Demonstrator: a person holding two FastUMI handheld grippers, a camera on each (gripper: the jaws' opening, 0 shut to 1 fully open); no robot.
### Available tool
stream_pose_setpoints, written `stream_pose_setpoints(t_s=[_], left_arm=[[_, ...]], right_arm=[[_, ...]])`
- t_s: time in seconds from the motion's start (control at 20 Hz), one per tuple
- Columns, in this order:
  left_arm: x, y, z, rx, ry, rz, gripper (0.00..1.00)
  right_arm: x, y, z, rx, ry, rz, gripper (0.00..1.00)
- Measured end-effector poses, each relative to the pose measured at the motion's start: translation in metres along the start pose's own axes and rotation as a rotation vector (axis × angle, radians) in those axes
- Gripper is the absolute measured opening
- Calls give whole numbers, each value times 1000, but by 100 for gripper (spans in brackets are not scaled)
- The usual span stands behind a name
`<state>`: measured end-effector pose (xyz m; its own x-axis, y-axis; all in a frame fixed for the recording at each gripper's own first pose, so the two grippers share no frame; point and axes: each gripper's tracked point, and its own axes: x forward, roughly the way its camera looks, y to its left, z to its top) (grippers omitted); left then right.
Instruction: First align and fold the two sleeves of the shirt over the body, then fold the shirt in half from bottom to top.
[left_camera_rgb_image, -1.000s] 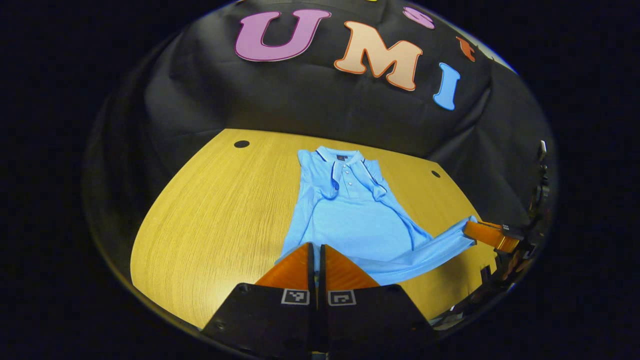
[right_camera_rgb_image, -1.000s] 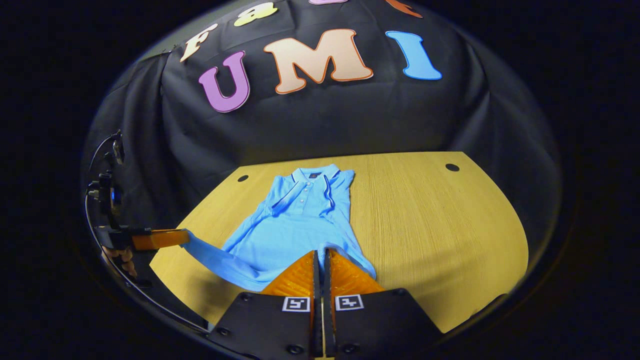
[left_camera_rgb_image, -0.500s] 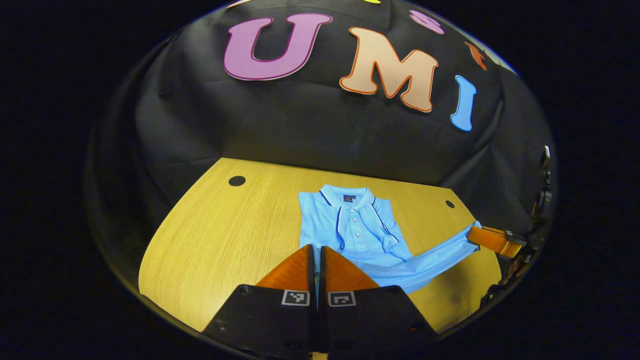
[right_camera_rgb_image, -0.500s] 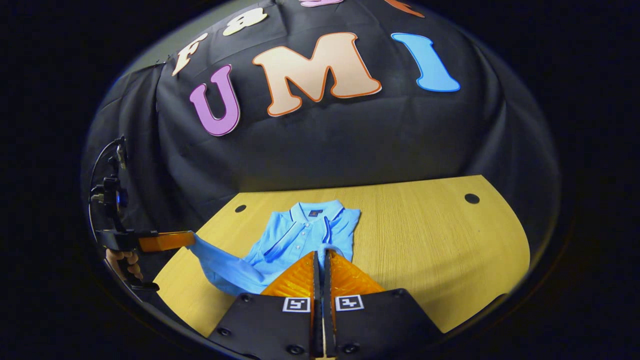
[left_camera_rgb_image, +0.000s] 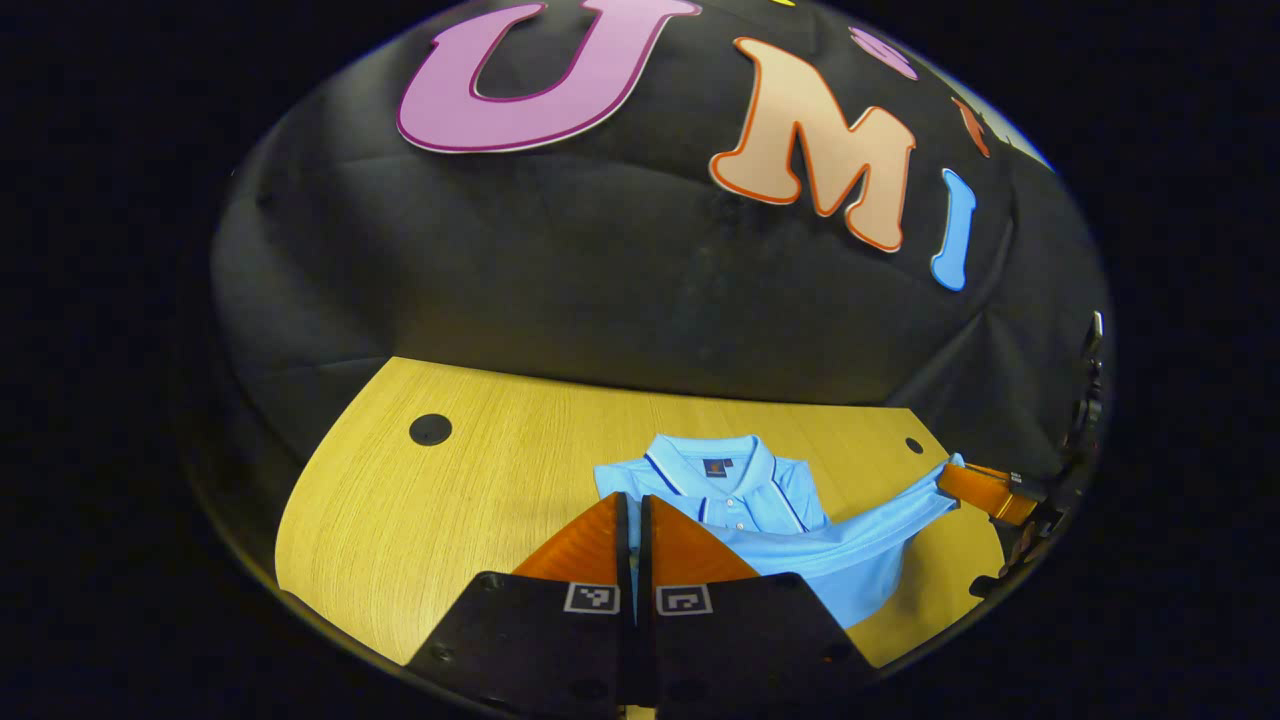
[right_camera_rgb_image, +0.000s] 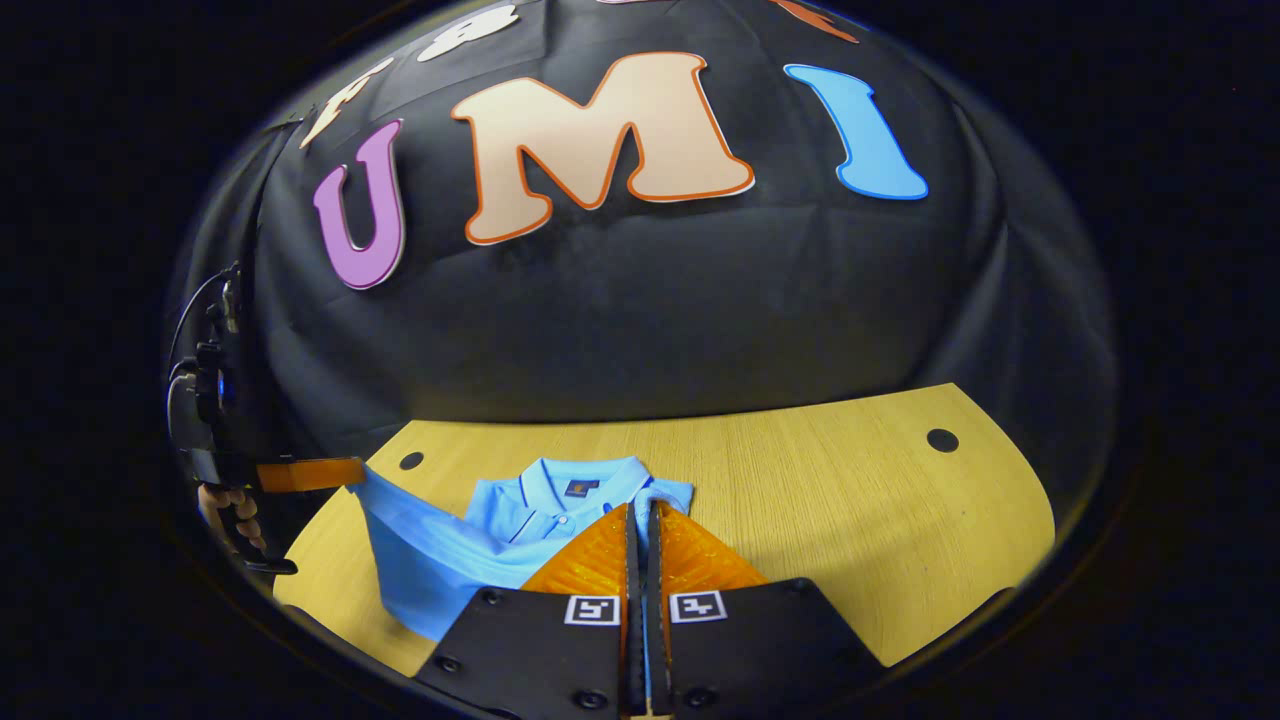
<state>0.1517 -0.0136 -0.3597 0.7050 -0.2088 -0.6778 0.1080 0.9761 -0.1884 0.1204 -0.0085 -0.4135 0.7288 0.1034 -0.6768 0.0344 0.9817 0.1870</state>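
A light blue polo shirt (left_camera_rgb_image: 800, 545) lies on the wooden table (left_camera_rgb_image: 450, 500), collar (left_camera_rgb_image: 712, 462) toward the booth wall, sleeves folded in over the body. My left gripper (left_camera_rgb_image: 632, 500) is shut on one corner of the bottom hem. My right gripper (left_camera_rgb_image: 945, 478) is shut on the other corner. The hem hangs stretched between them, lifted above the table and over the shirt's lower body. In the right gripper view, my right gripper (right_camera_rgb_image: 641, 510) pinches the fabric just short of the collar (right_camera_rgb_image: 575, 478), and my left gripper (right_camera_rgb_image: 345, 472) holds the raised shirt (right_camera_rgb_image: 430, 550) at the far left.
The table has small round holes near its back corners (left_camera_rgb_image: 430, 429) (right_camera_rgb_image: 941, 440). The black cloth wall stands right behind the table's far edge. A hand (right_camera_rgb_image: 232, 505) holds the left gripper's handle off the table's left side.
Both grippers have carried the shirt's bottom hem up and forward toward the collar. The lower body of the shirt now doubles over the upper part, and the wall looms closer.
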Motion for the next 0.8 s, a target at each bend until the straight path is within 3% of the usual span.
stream_pose_setpoints(t_s=[0.25,0.5,0.6,0.65,0.7,0.8], left_arm=[[66,29,-2,2,31,18,0],[111,36,-40,3,115,58,0],[116,35,-37,-24,89,66,0],[112,35,-35,-29,82,73,1],[104,31,-30,-28,80,66,11],[83,28,-11,5,34,97,61]], right_arm=[[68,-33,-6,30,31,-86,4],[122,-53,-53,62,113,-164,0],[121,-64,-52,40,105,-187,17],[114,-64,-44,37,94,-175,34],[100,-70,-25,28,66,-164,52],[77,-68,6,-10,-11,-152,88]])
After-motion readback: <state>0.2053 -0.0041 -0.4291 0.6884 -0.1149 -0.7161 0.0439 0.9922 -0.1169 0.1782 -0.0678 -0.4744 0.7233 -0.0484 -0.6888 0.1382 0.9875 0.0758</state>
